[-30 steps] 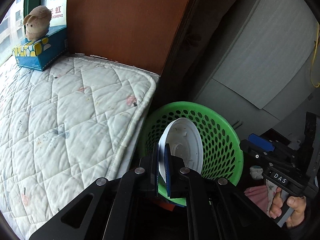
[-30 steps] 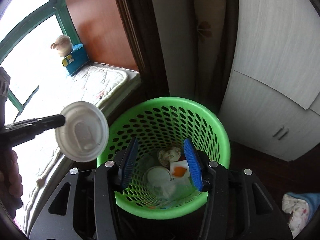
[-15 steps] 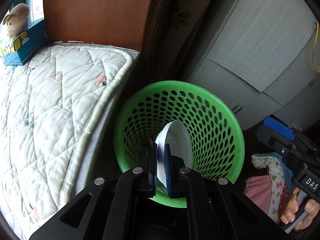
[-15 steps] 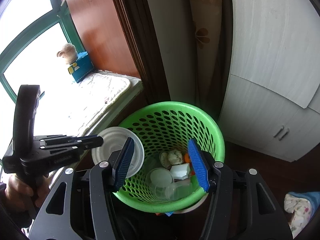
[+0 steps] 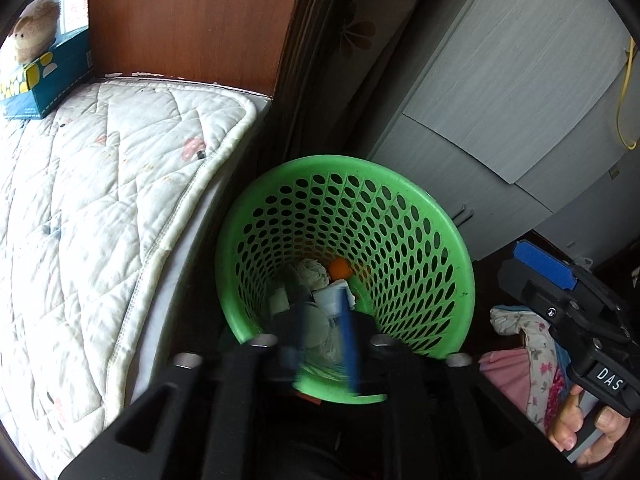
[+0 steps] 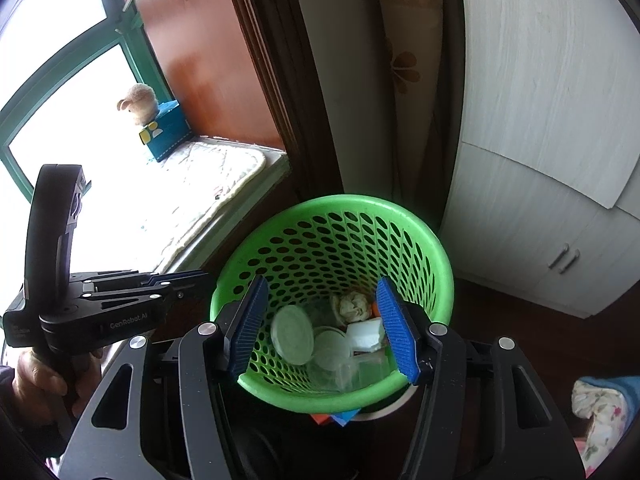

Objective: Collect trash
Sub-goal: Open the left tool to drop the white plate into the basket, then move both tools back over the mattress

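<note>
The left gripper (image 5: 324,336) hung over the near rim of the green perforated basket (image 5: 432,204), its blue-padded jaws blurred and opening, with nothing pinched between them. Through the gap showed the pale round lid (image 5: 318,330), loose among the rubbish below. From the other side, that lid (image 6: 292,334) leaned on edge against the basket's left inner wall, clear of both grippers.

The right gripper (image 6: 320,330) was poised above the same basket (image 6: 436,248), its ribbed blue pads spread apart and empty, one to either side of the heap. Beneath them lay a crumpled wad of tissue (image 6: 354,306), a white foam block (image 6: 364,334), a second pale disc (image 6: 330,350) and a scrap of orange (image 6: 374,310) pressed to the far wall. The left view picked out the tissue (image 5: 314,274) and the orange piece (image 5: 340,268) deeper in the basket.

A person's hand (image 6: 44,380) gripped the handle of the left tool at the lower left, and another hand (image 5: 588,428) clasped the handle of the right gripper (image 5: 544,264), its blue pad raised just beside the basket's right rim.

The basket stood on the floor, tight against the quilted white mattress (image 5: 88,200) on the left, with grey cabinet doors (image 5: 500,92) behind it. On the far corner of the mattress sat a blue tissue box (image 5: 44,76) topped by a small plush toy (image 5: 34,30). Floral fabric (image 5: 532,356) lay bunched on the floor at the right.
</note>
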`<state>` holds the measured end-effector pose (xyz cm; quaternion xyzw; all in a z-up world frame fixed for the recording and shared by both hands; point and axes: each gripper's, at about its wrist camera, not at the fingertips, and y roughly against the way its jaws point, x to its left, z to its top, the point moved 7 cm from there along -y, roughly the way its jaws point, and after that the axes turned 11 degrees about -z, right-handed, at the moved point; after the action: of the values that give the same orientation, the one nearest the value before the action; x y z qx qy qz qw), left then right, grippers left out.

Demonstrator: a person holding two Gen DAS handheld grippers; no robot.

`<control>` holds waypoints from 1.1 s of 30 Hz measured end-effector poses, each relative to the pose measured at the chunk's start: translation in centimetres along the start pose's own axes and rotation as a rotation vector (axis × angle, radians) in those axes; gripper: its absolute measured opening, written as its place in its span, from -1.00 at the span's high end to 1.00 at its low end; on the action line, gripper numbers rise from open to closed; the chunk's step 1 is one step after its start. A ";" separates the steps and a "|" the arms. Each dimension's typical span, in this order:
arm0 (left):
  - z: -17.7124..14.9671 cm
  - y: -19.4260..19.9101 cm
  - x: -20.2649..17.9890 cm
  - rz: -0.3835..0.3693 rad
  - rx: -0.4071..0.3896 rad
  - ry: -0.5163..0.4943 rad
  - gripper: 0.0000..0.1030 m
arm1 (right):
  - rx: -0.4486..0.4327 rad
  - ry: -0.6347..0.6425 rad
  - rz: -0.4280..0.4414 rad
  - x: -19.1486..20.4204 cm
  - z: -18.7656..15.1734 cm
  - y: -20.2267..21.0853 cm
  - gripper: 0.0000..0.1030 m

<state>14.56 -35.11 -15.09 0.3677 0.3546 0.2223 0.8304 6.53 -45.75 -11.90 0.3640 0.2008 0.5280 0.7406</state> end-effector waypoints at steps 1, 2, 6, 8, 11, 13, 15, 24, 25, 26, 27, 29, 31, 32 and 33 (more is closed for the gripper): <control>-0.2 0.8 0.2 0.007 -0.017 -0.001 0.18 | 0.000 0.002 0.001 0.1 -0.1 0.1 -0.14; -0.2 1.2 0.3 0.008 -0.024 -0.002 0.18 | 0.000 0.003 0.003 0.2 -0.1 0.2 -0.15; -0.3 2.9 1.1 0.011 -0.051 0.022 0.17 | -0.005 0.013 0.002 0.7 -0.3 0.6 -0.23; -0.4 4.2 1.8 0.030 -0.071 0.029 0.12 | -0.011 0.021 0.004 1.2 -0.4 0.8 -0.27; -0.4 6.1 2.7 0.060 -0.109 0.049 -0.01 | -0.014 0.040 0.009 2.2 -0.5 1.1 -0.37; -0.6 7.7 3.5 0.082 -0.135 0.060 -0.11 | -0.025 0.054 0.011 3.0 -0.6 1.5 -0.41; -0.9 9.2 4.4 0.118 -0.160 0.071 -0.19 | -0.033 0.062 0.022 3.8 -0.6 1.7 -0.45; -2.4 16.1 7.1 0.270 -0.274 0.065 -0.64 | -0.062 0.116 0.059 8.1 -0.5 2.8 -0.66; -2.6 16.6 7.3 0.287 -0.284 0.062 -0.70 | -0.071 0.126 0.052 8.6 -0.5 3.0 -0.67; -2.7 17.3 7.5 0.304 -0.295 0.058 -0.75 | -0.077 0.135 0.047 9.1 -0.5 3.1 -0.71; -3.0 18.1 7.6 0.330 -0.310 0.050 -0.78 | -0.081 0.145 0.046 9.7 -0.6 3.2 -0.72; -3.4 19.4 8.0 0.377 -0.332 0.035 -0.82 | -0.090 0.161 0.044 10.8 -0.7 3.5 -0.74; -3.9 20.4 8.5 0.409 -0.346 0.035 -0.84 | -0.102 0.176 0.034 11.8 -0.9 3.8 -0.76; -4.3 20.8 8.8 0.419 -0.349 0.039 -0.84 | -0.105 0.178 0.032 12.2 -0.9 3.9 -0.78; -4.6 21.2 9.1 0.427 -0.352 0.048 -0.84 | -0.107 0.177 0.035 12.6 -1.0 4.1 -0.79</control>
<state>14.73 -13.92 -4.82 0.2786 0.2445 0.4591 0.8073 7.83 -32.99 -8.40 0.2793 0.2308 0.5809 0.7289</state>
